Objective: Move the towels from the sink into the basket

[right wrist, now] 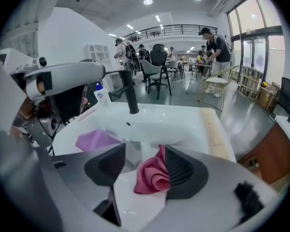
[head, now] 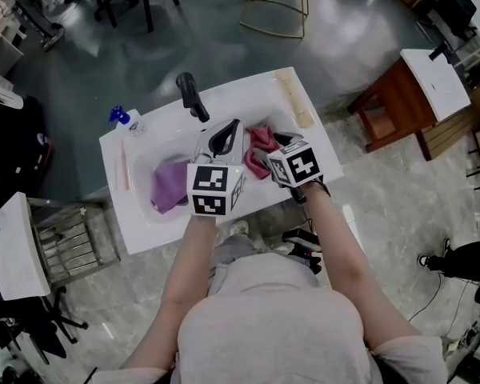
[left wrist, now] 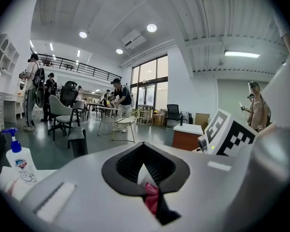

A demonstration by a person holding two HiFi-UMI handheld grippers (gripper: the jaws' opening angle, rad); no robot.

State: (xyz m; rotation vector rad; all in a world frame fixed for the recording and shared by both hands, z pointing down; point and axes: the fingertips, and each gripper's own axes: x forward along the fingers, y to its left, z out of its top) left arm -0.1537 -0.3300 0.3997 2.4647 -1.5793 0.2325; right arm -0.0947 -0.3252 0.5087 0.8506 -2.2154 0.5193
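Pink towel (right wrist: 152, 175) lies bunched in the sink (right wrist: 176, 124), right btwn the jaws of my right tongs (right wrist: 142, 154), which gape wide & don't press on it yet; purple towel (right wrist: 94, 140) sits further left in the same basin. Left tongs (left wrist: 144, 164) are clenched tip to tip, nothing gripped afaict. Step = grabbing the pink one, I'd say: next needs the jaws closing on the bunch, then a lift, tho the basket's in no view

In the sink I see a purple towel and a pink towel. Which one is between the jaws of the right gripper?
The pink towel, crumpled between the open right gripper's jaws; the purple towel lies apart, further left in the sink.
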